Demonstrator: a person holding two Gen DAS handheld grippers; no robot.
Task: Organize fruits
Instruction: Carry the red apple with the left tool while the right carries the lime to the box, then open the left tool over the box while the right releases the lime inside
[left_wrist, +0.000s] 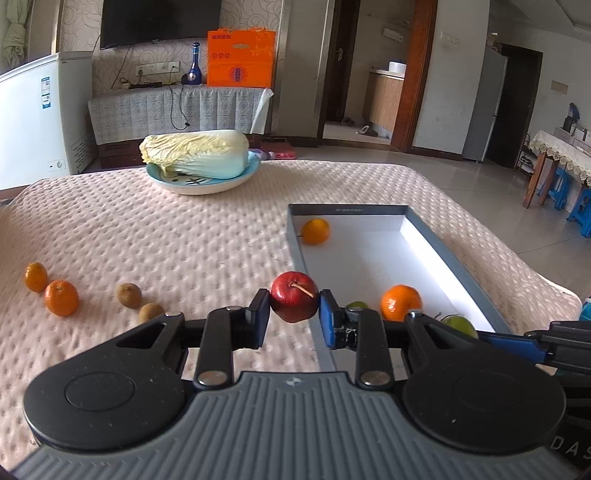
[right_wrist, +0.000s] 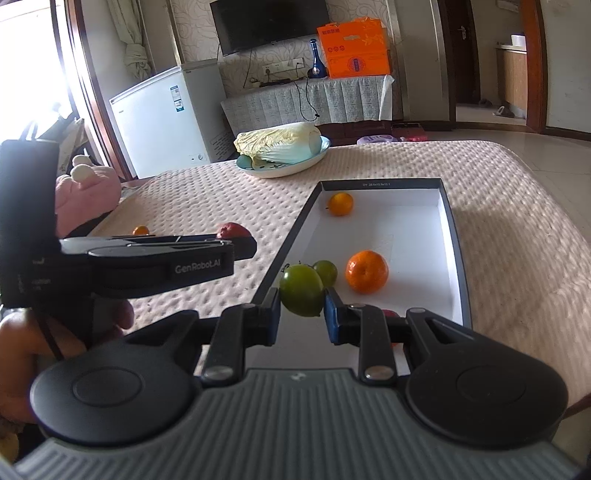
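While both tilt down, left gripper (left_wrist: 294, 317) jaws clamp red apple (left_wrist: 294, 301); right gripper (right_wrist: 301, 312) jaws green fruit (right_wrist: 301, 294).

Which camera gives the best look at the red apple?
The left wrist view: the red apple sits centred, clamped between the jaws, stem visible. The right wrist view shows only its top behind the left gripper's body.

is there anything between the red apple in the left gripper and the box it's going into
Nothing visible. The red apple, pinched in the left gripper, hangs at the near left wall of the open box, with bare white floor just beyond it.
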